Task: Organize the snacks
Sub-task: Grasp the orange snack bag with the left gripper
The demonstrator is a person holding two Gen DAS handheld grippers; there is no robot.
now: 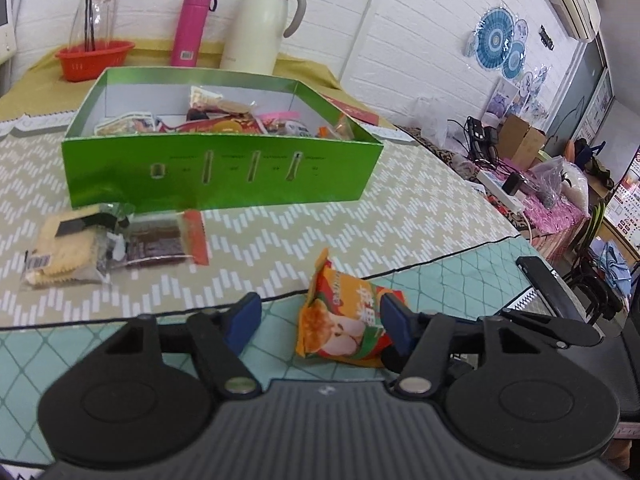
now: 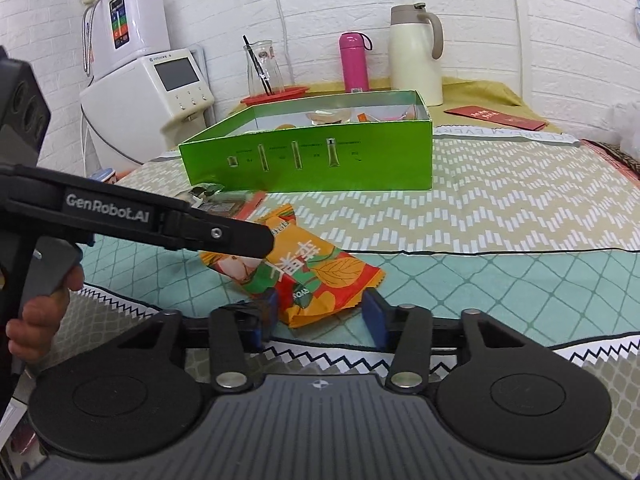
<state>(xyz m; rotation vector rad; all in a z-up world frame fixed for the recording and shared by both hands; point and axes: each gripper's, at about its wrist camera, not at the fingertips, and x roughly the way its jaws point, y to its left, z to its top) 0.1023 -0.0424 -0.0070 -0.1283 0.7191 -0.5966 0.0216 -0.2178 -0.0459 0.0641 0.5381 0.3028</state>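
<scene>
Nearest in both wrist views lies an orange snack packet (image 1: 344, 316), flat on the teal mat on the table (image 1: 400, 208), well short of the green box (image 1: 224, 176). The left gripper (image 1: 320, 326) straddles it loosely: its right pad touches or overlaps the packet's near corner, while the left pad stands clear of it, so the jaws are apart and nothing is clamped. From the right wrist view the left gripper's finger reaches in over the packet's far end. The right gripper (image 2: 322, 312) comes at the packet's near end with its jaws also apart; the crimped edge sits between the pads, the left pad just against the wrapper, the right pad clear of it. I cannot tell whether either pad presses.

The step in hand looks like picking up this packet, with both grippers converging on the one item. The next move calls for one gripper to close on the wrapper and the other to give way, then a lift high enough to clear the box's near wall.

Nearer the box, just in front of its near wall and towards its left end, lie a cracker packet (image 1: 64, 252) and a dark packet (image 1: 156, 244), still outside. The box already holds assorted snacks. Beyond the box stand a red basket (image 1: 94, 58), a pink flask (image 1: 192, 28) and a cream jug (image 1: 260, 24).
</scene>
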